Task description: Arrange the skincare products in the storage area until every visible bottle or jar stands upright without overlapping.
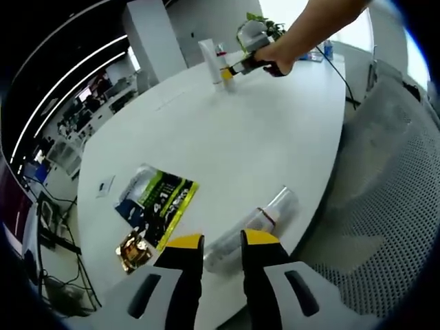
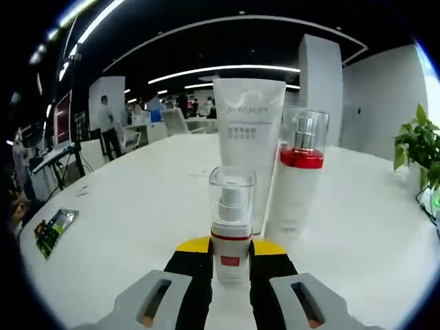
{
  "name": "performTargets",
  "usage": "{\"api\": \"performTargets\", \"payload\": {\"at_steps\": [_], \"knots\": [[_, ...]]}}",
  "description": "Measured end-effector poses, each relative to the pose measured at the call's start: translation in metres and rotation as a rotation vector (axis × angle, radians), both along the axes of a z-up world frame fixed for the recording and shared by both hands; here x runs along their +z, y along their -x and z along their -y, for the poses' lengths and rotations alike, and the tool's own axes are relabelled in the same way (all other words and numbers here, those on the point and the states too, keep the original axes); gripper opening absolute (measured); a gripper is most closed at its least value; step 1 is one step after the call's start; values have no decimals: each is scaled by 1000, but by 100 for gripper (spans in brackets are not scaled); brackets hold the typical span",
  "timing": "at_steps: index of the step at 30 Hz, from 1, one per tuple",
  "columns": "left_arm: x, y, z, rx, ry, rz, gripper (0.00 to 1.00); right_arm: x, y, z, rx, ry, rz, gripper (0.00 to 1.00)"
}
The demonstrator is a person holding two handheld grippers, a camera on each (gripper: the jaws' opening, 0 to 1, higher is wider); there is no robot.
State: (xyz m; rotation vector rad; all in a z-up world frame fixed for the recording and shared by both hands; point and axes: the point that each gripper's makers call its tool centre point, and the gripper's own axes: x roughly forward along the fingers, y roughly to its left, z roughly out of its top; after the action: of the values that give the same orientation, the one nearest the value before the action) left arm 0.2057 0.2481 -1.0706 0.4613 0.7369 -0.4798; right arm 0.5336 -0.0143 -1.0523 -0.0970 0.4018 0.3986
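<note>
In the right gripper view the right tongs (image 2: 231,249) are clamped on a small pump bottle (image 2: 232,223), upright on the white bench (image 2: 130,206), its clear cap showing the pump inside; just behind stand a white tube (image 2: 249,137) and a taller red-collared bottle (image 2: 298,172); in the left gripper view the left tongs (image 1: 222,240) stand apart, gripping nothing, above a clear-capped bottle (image 1: 251,227) lying on its side near the bench edge; a green-and-black packet (image 1: 157,199) lies flat beside it.
</note>
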Motion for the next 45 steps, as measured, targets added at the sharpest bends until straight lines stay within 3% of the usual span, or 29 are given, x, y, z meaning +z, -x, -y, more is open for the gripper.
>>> {"api": "performTargets", "payload": {"at_steps": [14,23,27,29,33,37,45], "knots": [[-3,1,-1,3,-7,-11,16,0,-13,-2,-41,-13,32,13],[-3,2,-2,6,-12,-19,14,-2,-19,0,-57,0,13,14],[-3,2,-2,7,-10,-17,14,-6,-20,1,-57,-3,-27,14],[-3,1,-3,8,-11,-16,14,-9,-19,3,-65,4,-40,17],[-3,1,-3,11,-10,-16,14,-8,-16,6,-105,-15,-49,35],[-2,1,-3,12,-9,-12,13,-11,3,6,-147,-92,-115,44],[2,-1,-1,6,-3,3,13,-9,73,-53,68,-122,-208,53]]}}
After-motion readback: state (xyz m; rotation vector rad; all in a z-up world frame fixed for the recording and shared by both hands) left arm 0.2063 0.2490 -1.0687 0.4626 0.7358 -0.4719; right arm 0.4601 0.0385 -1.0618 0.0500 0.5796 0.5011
